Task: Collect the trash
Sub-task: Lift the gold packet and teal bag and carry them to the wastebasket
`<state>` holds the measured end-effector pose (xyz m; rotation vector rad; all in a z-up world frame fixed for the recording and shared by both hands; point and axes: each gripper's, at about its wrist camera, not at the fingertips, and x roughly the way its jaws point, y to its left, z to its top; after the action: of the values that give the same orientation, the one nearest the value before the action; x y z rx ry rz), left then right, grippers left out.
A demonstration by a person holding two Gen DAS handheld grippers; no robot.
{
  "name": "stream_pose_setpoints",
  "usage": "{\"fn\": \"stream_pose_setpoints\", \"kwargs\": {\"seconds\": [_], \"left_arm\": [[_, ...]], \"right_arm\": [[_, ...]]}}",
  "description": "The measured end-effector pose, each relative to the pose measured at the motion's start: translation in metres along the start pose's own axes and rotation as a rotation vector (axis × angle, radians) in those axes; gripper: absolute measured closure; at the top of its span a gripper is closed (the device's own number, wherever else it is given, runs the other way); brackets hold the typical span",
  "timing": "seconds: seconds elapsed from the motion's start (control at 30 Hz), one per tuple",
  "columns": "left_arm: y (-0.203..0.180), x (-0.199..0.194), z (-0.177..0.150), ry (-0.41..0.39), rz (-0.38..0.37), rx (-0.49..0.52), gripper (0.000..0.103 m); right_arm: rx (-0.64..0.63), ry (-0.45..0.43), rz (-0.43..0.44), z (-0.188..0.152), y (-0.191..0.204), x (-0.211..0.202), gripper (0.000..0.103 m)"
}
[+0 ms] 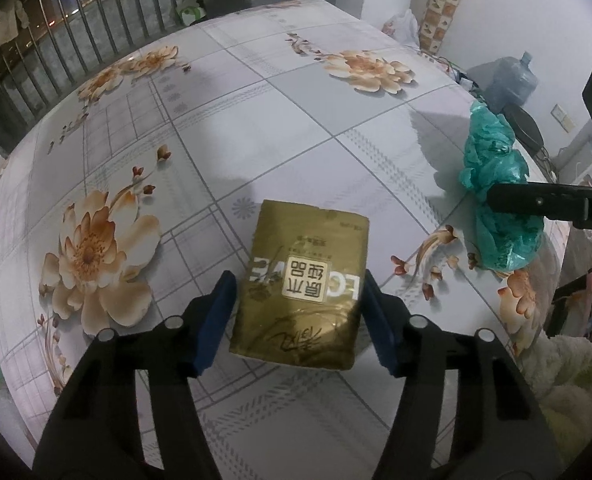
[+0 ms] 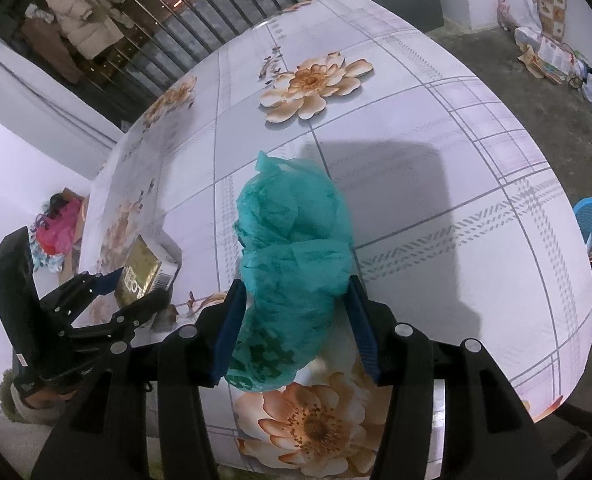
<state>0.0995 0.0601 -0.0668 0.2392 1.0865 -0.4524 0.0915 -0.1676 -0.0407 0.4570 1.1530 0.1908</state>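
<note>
Gold tissue pack (image 1: pixel 302 286), one, flat on floral tabletop (image 1: pixel 256 120), between blue pads of left gripper (image 1: pixel 298 322); small gaps each side, jaws half open, no grip. One crumpled teal plastic bag (image 2: pixel 294 276) near tabletop edge, between right gripper (image 2: pixel 294 328) pads; left pad touches the bag, right pad apart, can't tell if gripped. Two grippers total.

we see a floral-clothed table (image 2: pixel 436 128), white walls (image 2: pixel 24 168), a barred window (image 1: pixel 56 32), perhaps concrete floor (image 2: pixel 516 60).
</note>
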Motion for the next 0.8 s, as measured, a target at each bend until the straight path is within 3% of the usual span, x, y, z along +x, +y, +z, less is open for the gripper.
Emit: {"fn": "stream_pose_setpoints", "kwargs": {"seconds": [0.17, 0.8], "left_arm": [[-0.0025, -0.0004, -0.0007, -0.006, 0.007, 0.008, 0.051], [-0.0011, -0.0024, -0.0003, -0.011, 0.007, 0.004, 0.051]], "right_arm": [[0.000, 0.001, 0.000, 0.0002, 0.0003, 0.0001, 0.058], [0.018, -0.023, 0.027, 0.0024, -0.0029, -0.0077, 0.060]]}}
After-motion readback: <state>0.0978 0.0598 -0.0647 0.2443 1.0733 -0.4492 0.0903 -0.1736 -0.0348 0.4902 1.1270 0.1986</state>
